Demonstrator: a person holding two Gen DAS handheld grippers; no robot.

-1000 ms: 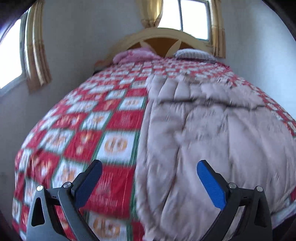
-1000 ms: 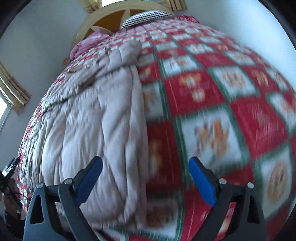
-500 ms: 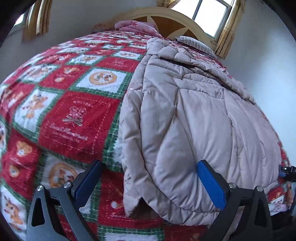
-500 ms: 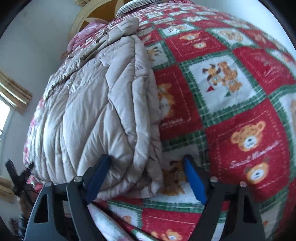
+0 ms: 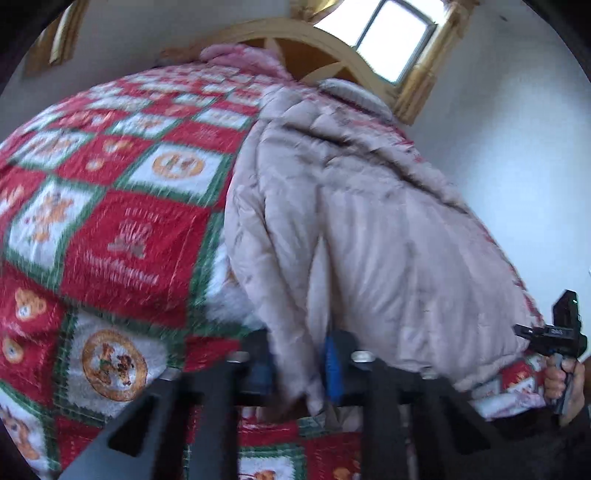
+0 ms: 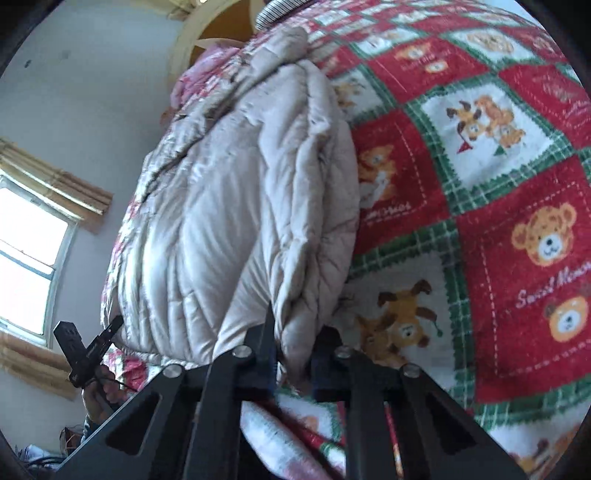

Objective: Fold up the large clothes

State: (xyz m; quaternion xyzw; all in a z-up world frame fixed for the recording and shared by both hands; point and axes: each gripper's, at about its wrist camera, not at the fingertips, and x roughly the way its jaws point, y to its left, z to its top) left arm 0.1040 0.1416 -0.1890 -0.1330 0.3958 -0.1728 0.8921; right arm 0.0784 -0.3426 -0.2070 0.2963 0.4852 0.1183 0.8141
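A large beige quilted coat [image 5: 369, 229] lies lengthwise on the bed, its near hem at the foot. In the left wrist view my left gripper [image 5: 299, 365] is shut on the hem's left corner, fabric bunched between the blue pads. In the right wrist view the same coat [image 6: 229, 221] fills the middle, and my right gripper [image 6: 293, 362] is shut on the hem's right corner. Each view shows the other gripper far off: the right one [image 5: 557, 339] in a hand, the left one [image 6: 83, 350] at the lower left.
A red, white and green teddy-bear bedspread [image 5: 110, 240] covers the bed [image 6: 498, 184]. A wooden headboard [image 5: 295, 44], a pink pillow [image 5: 243, 55] and a striped pillow [image 6: 280, 9] are at the far end. Windows with yellow curtains [image 6: 48, 177] flank the walls.
Both grippers moved in to the coat's near hem and went from open to shut, each pinching a corner of the fabric. The left view is blurred by motion.
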